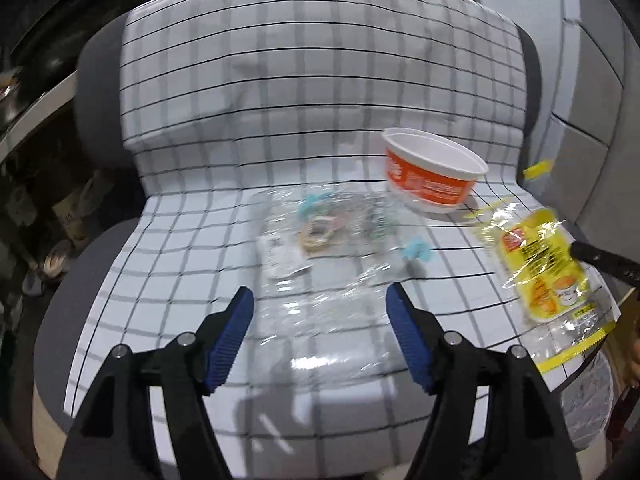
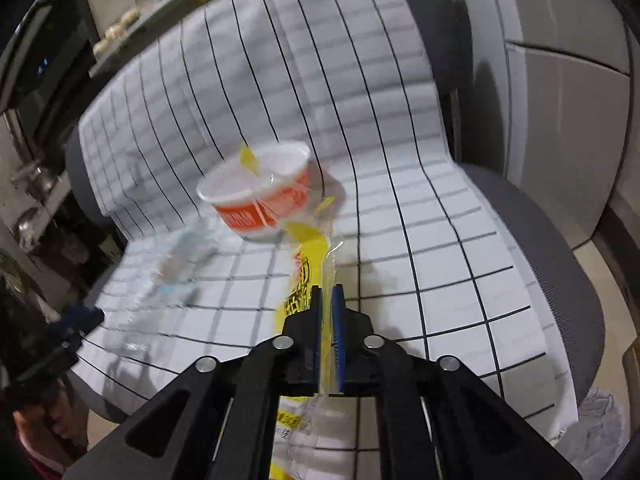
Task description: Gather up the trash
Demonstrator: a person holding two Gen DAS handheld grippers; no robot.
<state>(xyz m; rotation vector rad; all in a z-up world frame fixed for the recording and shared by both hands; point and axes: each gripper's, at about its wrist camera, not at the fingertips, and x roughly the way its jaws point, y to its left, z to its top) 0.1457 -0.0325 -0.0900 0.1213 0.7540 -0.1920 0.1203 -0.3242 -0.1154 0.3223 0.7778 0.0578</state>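
A grey chair draped in a checked cloth [image 1: 180, 240] carries the trash. My left gripper [image 1: 320, 292] is open, hovering just above a clear plastic bag [image 1: 320, 240] that holds rubber bands. Behind it an orange and white bowl [image 1: 432, 176] lies tilted. A yellow wrapper [image 1: 536, 264] hangs over the seat's right edge. In the right wrist view the yellow wrapper [image 2: 308, 248] runs between the pads of my right gripper [image 2: 329, 290], whose jaws stand a narrow gap apart and do not press on the thin film. Beyond are the bowl [image 2: 260, 200] and the clear bag [image 2: 180, 260].
A crinkled clear bag [image 1: 588, 400] sits low beside the chair's front right corner, visible again as that low clear bag [image 2: 600, 420]. Cluttered shelves [image 1: 36, 200] stand left of the chair, grey cabinets [image 1: 580, 80] to the right. A person's hand [image 2: 48, 420] shows at lower left.
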